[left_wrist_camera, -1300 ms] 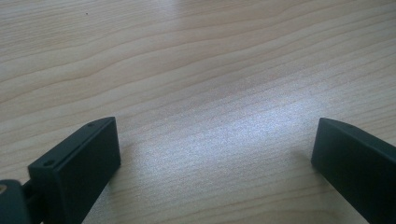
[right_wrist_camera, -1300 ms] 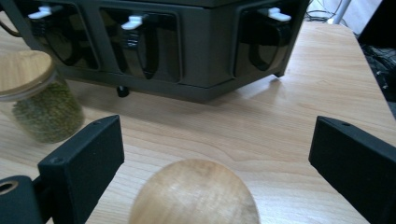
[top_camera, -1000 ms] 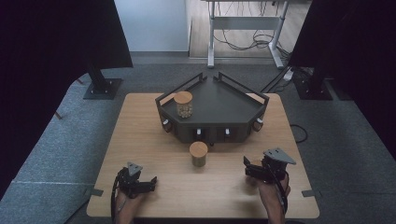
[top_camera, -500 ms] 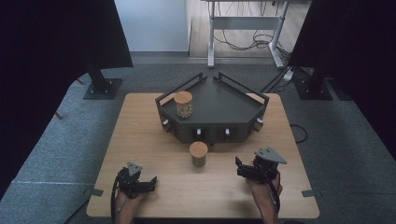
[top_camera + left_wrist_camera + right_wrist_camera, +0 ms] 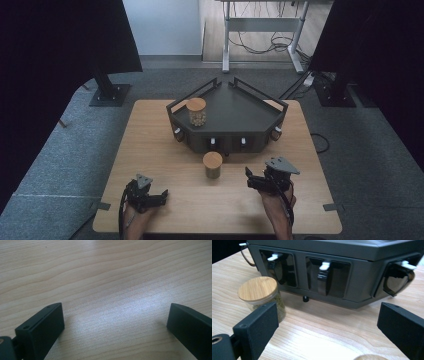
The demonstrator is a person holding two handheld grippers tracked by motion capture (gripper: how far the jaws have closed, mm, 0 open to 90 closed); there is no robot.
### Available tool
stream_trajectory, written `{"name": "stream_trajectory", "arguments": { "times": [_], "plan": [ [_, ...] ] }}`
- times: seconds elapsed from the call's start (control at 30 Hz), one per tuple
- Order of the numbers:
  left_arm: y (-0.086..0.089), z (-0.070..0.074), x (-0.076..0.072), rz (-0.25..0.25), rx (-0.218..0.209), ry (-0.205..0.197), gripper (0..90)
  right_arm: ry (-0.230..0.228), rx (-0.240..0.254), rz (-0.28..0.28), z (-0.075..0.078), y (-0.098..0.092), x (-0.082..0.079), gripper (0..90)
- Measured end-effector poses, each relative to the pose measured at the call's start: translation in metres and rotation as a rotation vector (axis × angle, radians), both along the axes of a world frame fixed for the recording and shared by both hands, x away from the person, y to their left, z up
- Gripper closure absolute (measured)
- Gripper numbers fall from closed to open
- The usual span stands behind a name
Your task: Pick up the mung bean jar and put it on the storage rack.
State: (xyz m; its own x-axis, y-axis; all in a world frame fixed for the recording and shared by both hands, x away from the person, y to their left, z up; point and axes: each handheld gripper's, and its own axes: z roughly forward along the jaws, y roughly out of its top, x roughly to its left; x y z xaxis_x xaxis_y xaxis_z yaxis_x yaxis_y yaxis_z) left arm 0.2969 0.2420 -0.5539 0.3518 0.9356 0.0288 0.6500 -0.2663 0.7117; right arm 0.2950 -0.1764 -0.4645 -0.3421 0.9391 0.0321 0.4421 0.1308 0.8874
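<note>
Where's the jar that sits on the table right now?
In the high view, the jar on the table stands at centre, just in front of the dark rack, left of the open right gripper.

Right gripper (image 5: 248,181) now farther left along the table's (image 5: 150,150) near edge than a second ago, nearer the jar (image 5: 213,165) on the table yet apart from it. Hand (image 5: 277,197) and forearm shifted left with it, entering from the bottom edge at a steeper slant. Grey plate (image 5: 282,165) no longer close to the table's right edge; now below the tray's (image 5: 235,107) right front corner. In the right gripper view, jar (image 5: 262,296) at the left, just behind the left jaw, nothing between the jaws. Gap from right gripper to left gripper (image 5: 162,195) narrower than before.
</note>
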Motion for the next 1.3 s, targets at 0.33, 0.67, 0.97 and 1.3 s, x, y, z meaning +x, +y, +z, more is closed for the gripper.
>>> {"name": "stream_trajectory", "arguments": {
  "times": [0.33, 0.67, 0.97, 1.3],
  "plan": [
    [0.0, 0.0, 0.0, 0.0, 0.0, 0.0, 1.0, -0.002, -0.004, 0.028, 0.002, 0.015, 0.005, 3.0],
    [0.0, 0.0, 0.0, 0.0, 0.0, 0.0, 1.0, -0.005, -0.001, 0.054, 0.001, 0.029, 0.01, 3.2],
    [0.0, 0.0, 0.0, 0.001, -0.001, 0.0, 0.9, -0.008, 0.002, 0.064, 0.0, 0.039, 0.014, 3.2],
    [0.0, 0.0, 0.0, 0.0, 0.001, 0.001, 0.9, -0.012, 0.008, 0.086, 0.001, 0.052, 0.018, 3.2]
  ]
}}
